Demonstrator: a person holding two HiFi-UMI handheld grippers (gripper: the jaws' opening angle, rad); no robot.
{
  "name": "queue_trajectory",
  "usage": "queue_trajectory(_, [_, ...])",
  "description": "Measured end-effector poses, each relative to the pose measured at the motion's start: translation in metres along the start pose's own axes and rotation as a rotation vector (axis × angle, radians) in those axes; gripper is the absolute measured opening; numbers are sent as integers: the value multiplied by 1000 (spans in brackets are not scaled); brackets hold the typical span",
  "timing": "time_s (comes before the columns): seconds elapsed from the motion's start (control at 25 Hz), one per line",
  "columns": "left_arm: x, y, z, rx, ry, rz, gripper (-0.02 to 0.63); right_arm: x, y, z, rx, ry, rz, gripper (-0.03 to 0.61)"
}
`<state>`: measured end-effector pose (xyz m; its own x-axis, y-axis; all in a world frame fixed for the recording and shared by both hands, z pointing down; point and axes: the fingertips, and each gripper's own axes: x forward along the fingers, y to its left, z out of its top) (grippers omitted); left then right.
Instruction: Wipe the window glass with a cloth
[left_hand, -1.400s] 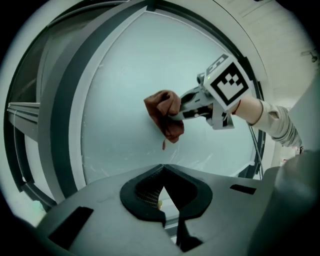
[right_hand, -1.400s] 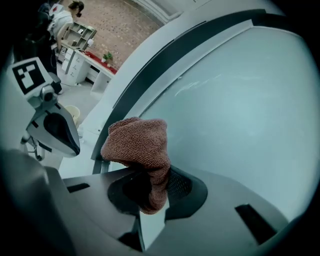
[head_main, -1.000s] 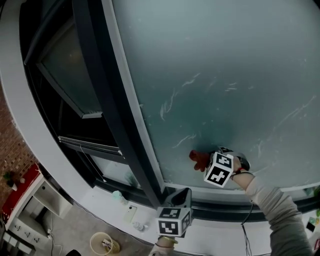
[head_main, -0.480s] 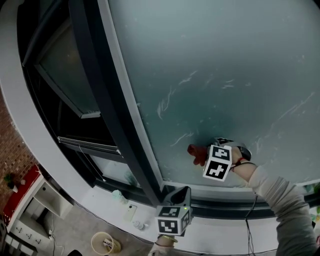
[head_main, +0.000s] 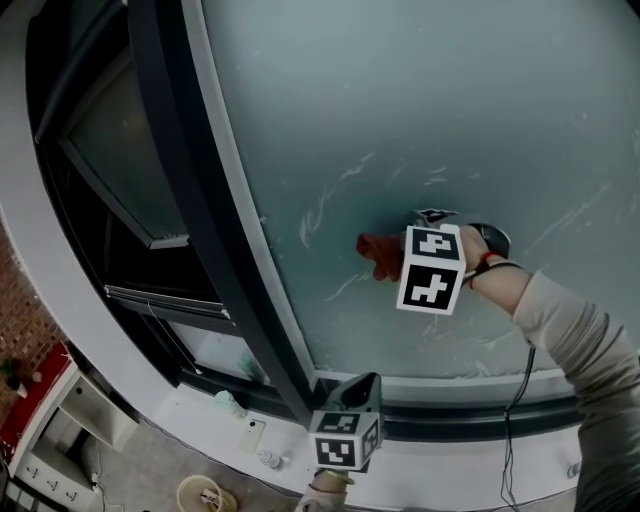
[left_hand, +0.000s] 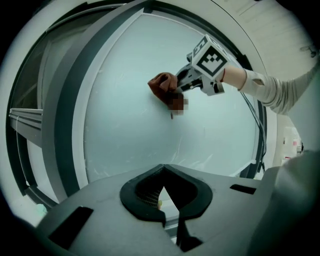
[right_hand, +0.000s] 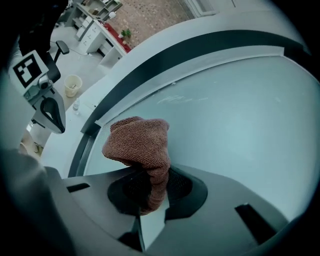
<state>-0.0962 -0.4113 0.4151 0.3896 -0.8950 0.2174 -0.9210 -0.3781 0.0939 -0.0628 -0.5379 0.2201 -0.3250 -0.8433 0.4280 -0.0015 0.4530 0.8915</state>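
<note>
Frosted window glass (head_main: 450, 120) fills the view. The right gripper (right_hand: 150, 192) is clamped on a reddish cloth (right_hand: 140, 145), whose bunched end juts ahead against the pane, right of the dark frame (head_main: 200, 220). The left gripper (left_hand: 167, 210), seemingly closed and empty, hangs by the frame's foot, farther away.

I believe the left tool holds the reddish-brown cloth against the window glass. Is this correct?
Not quite. It is the right tool that holds the reddish-brown cloth against the window glass. The right gripper view shows the cloth clamped between that tool's jaws.
</note>
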Motion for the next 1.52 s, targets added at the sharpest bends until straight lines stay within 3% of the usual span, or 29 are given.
queue_trajectory(0.48, [6, -8, 14, 21, -23, -27, 5, -64, -124, 21, 21, -5, -172, 48])
queue_trajectory(0.84, [11, -5, 16, 18, -30, -32, 5, -95, -176, 27, 26, -2, -268, 48])
queue_trajectory(1.08, [15, -12, 20, 21, -40, -56, 5, -108, -186, 25, 49, -7, -304, 48])
queue_trajectory(1.24, [18, -19, 24, 29, -49, -73, 5, -117, -176, 26, 77, -64, -324, 48])
queue_trajectory(1.52, [17, -33, 29, 57, -54, -94, 5, -135, -143, -9, 289, -172, -367, 48])
